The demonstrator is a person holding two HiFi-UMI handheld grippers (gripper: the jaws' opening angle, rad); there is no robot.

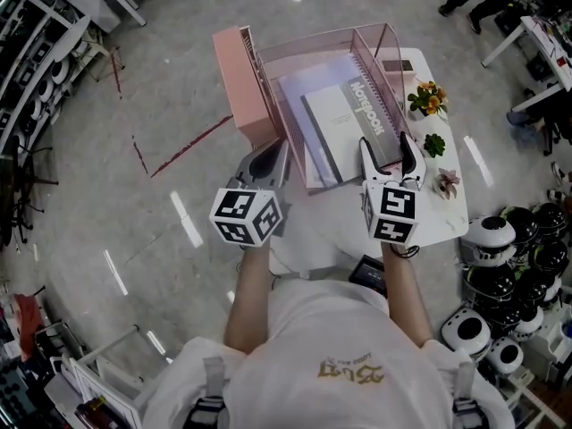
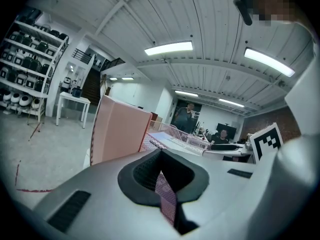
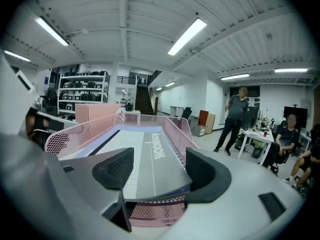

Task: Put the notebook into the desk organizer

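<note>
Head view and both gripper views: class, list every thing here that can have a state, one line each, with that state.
left gripper: shut on the desk organizer's mesh wall.
right gripper: open, with the notebook's near end between the jaws and the pads not pressing.
notebook: closed, lying flat in the organizer, near end over the front rim.
desk organizer: standing upright, holding the notebook.
potted flowers: upright.

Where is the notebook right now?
Head view, right side: the notebook lies in the pink desk organizer, its near end between the open right tongs.
</note>
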